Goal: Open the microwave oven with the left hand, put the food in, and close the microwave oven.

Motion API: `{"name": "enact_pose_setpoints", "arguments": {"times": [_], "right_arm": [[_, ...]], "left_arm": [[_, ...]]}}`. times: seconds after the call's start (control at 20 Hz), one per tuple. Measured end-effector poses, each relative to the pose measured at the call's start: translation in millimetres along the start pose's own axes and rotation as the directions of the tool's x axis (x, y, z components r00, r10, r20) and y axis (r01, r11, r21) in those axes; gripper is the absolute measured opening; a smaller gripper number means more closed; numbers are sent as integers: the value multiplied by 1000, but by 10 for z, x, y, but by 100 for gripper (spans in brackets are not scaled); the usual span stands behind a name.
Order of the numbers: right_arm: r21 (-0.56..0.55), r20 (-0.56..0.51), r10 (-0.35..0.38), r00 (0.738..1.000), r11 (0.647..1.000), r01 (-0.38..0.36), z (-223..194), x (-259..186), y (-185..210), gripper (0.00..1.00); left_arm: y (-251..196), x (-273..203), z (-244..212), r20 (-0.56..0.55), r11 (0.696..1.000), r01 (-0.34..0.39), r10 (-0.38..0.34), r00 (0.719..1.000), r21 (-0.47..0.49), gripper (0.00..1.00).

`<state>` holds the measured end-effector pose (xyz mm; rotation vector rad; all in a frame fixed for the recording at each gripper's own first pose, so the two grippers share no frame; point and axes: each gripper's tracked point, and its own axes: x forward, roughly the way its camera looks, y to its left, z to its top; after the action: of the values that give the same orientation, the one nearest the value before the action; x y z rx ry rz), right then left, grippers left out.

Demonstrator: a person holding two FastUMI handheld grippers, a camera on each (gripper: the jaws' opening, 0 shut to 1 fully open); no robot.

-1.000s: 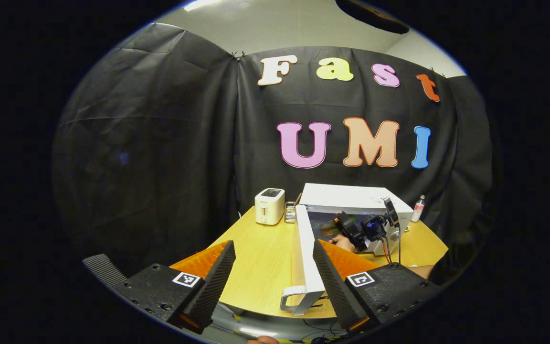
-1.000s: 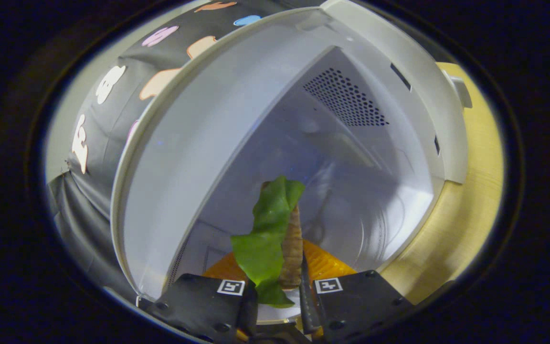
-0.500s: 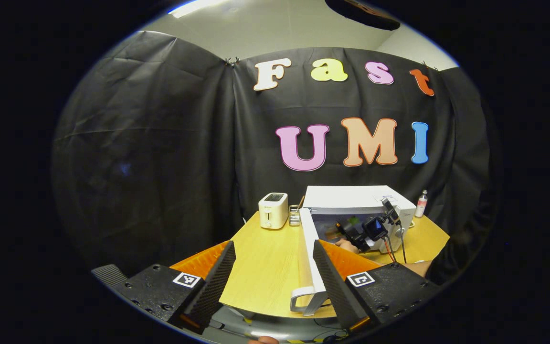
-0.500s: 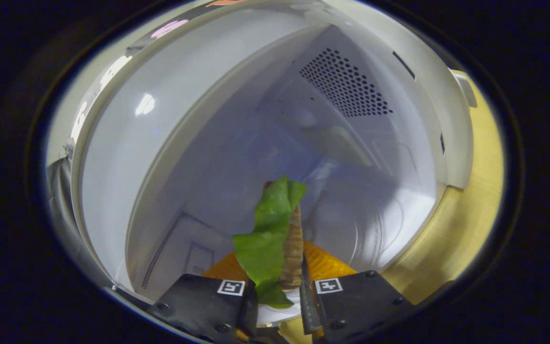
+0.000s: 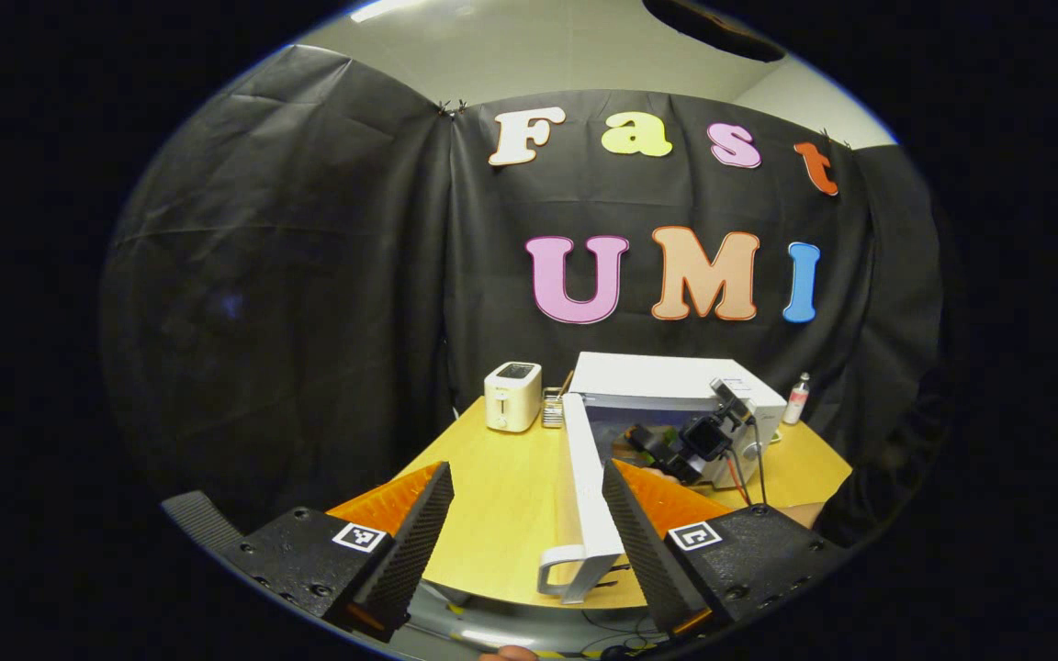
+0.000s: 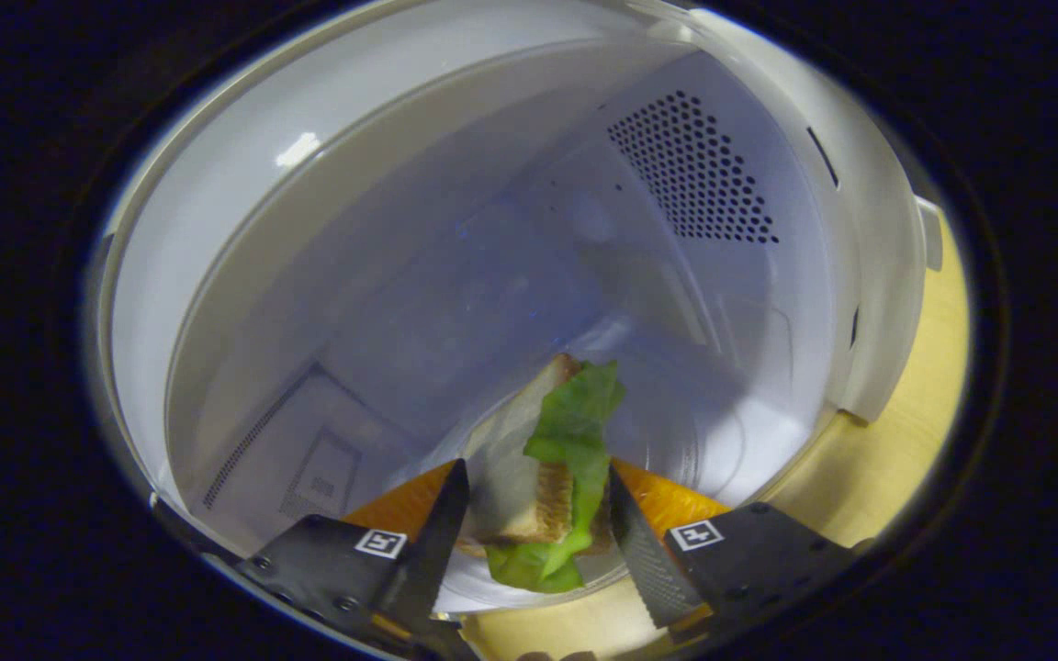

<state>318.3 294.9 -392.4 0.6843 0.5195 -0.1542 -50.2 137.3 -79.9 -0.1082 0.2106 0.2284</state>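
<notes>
Fingers of right tool [image 6: 536,523] sit apart, w/ the food between them: a sandwich of pale bread, brown filling and a green lettuce leaf [image 6: 552,477]. Left finger looks clear of the bread; whether the right finger touches the lettuce edge, can't tell. Sandwich rests inside the white microwave oven [image 6: 584,239], low and just ahead of the tool, on the round glass turntable [image 6: 731,441]. Beyond it the pale cavity wall; perforated vent grid [image 6: 694,170] up and to the right. Right of the tool, past the oven's front frame, a strip of yellow wooden tabletop [image 6: 896,441].

Left tool [image 5: 529,523] has fingers wide apart, nothing between them but air. Just ahead, between the fingers and nearer the right one, the white oven door [image 5: 581,477] stands swung out edge-on, its loop handle [image 5: 558,569] closest to the tool. Not touching either finger as far as can be seen. Farther, ahead-right, the other tool [image 5: 687,445] reaches into the oven mouth, cables hanging from it. Ahead-left on the tabletop, a small cream toaster [image 5: 512,396]; beside it a small wire holder [image 5: 553,407]. Far right past the oven, a small bottle w/ a pink label [image 5: 796,398].
</notes>
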Motion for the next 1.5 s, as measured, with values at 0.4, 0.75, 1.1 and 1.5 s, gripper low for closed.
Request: {"name": "enact_pose_setpoints", "arguments": {"times": [0.4, 0.75, 1.1, 1.5], "right_arm": [[-235, 51, 12, 999, 972, 0, 226, -158, -61, 99], [-366, 53, 61, 997, 930, -37, 342, -391, 6, 99], [-486, 66, 161, 985, 867, -110, 534, -995, 93, 90], [-561, 94, 238, 967, 815, -146, 1021, -1770, -27, 90]], "left_arm": [[-84, -20, 70, 12, 999, 27, -27, 1000, 34, 96], [-183, -13, 107, 28, 998, 63, -64, 998, 20, 96], [-224, 48, 124, 47, 993, 113, -114, 992, 14, 96], [36, 123, -24, 55, 994, 107, -107, 993, 3, 94]]}}
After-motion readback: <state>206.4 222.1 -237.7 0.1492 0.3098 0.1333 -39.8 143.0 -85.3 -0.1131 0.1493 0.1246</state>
